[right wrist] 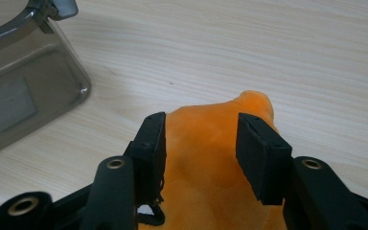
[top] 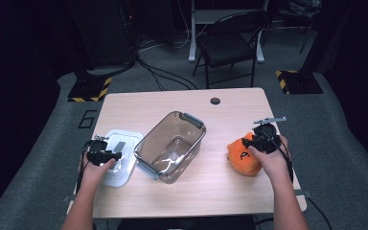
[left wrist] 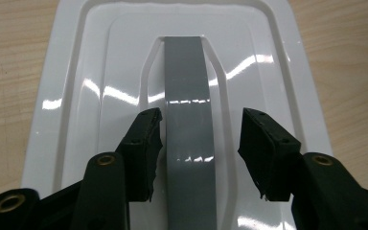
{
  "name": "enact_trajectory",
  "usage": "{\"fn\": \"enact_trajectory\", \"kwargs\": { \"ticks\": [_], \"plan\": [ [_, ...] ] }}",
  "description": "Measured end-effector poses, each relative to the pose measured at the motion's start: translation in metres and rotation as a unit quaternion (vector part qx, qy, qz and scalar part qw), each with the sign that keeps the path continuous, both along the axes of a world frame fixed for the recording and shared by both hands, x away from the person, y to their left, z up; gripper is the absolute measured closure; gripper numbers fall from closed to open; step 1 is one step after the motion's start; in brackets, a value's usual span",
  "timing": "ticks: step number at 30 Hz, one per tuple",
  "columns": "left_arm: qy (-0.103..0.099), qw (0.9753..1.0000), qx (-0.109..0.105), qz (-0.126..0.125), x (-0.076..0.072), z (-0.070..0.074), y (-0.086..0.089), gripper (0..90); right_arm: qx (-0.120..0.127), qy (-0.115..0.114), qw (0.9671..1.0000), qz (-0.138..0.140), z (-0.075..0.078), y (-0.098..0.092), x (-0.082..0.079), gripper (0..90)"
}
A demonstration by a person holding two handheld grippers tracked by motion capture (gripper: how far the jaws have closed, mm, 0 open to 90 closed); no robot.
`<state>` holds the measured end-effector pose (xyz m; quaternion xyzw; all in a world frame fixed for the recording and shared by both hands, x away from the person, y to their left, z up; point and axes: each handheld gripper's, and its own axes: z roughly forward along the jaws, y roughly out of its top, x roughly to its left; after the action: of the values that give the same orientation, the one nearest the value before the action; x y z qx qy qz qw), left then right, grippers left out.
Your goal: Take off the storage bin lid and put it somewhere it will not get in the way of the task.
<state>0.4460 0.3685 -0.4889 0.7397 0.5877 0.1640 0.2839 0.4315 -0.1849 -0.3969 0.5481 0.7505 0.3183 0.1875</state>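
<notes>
Left claw [left wrist: 199, 143]: jaws apart, straddling the grey handle strip [left wrist: 189, 120] of the white lid [left wrist: 76, 96], not closed on it. The lid lies flat on the table [top: 230, 103], just beside the clear grey container [top: 170, 146], on the container's left side. Right claw [right wrist: 199, 143]: jaws apart, set either side of the orange plush toy [right wrist: 211, 182], not clamped. The toy rests on the table to the container's right, apart from it. The container stands upright.
</notes>
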Motion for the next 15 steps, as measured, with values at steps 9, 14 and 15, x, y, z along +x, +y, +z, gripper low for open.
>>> {"fn": "enact_trajectory", "kwargs": {
  "ticks": [9,14,15],
  "plan": [
    [-0.009,0.9999,-0.003,0.003,-0.004,0.003,0.005,45.0,0.005,-0.001,0.9999,0.009,0.001,0.005,-0.009,54.1],
    [-0.012,0.9999,-0.002,0.003,-0.005,0.004,0.004,44.5,0.005,0.006,0.9998,0.02,-0.002,0.009,-0.019,54.1],
    [-0.013,0.9999,-0.003,0.004,-0.005,0.004,0.004,44.1,0.007,0.008,0.9997,0.021,-0.003,0.009,-0.02,54.1]
  ]
}}
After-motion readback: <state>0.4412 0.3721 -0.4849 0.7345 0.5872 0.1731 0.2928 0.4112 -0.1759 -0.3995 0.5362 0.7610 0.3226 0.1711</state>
